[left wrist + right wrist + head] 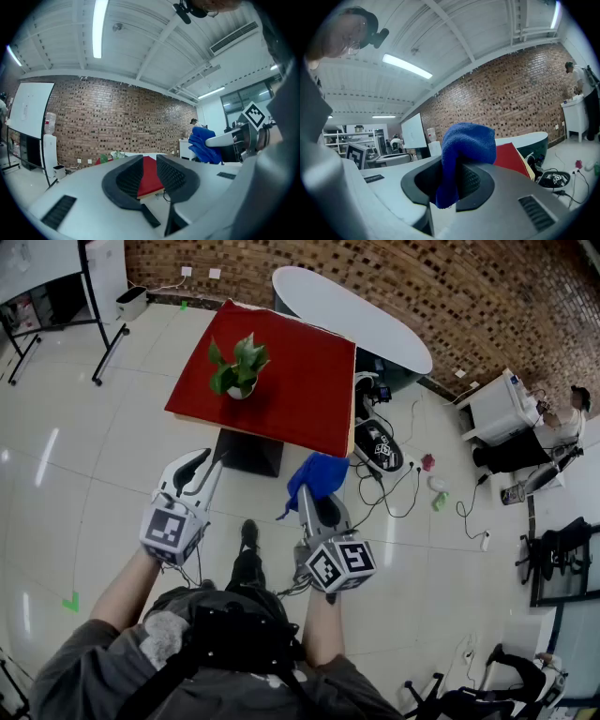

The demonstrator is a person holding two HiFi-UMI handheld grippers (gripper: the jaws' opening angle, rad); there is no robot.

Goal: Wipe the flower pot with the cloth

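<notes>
Pinching the blue cloth (466,140) is the right tool (450,180); left tool (151,176) narrowly parted, empty.

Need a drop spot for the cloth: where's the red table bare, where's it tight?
The red table is bare from the potted plant to its right edge and along the near edge. Tight only by the plant, near the left edge. The floor right of the table is cluttered with cables.

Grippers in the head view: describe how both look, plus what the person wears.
The left gripper and right gripper have pale grey moulded shells and black ribbed fingers. Each carries a cube of black-and-white square markers. The person wears a grey short-sleeved top.
</notes>
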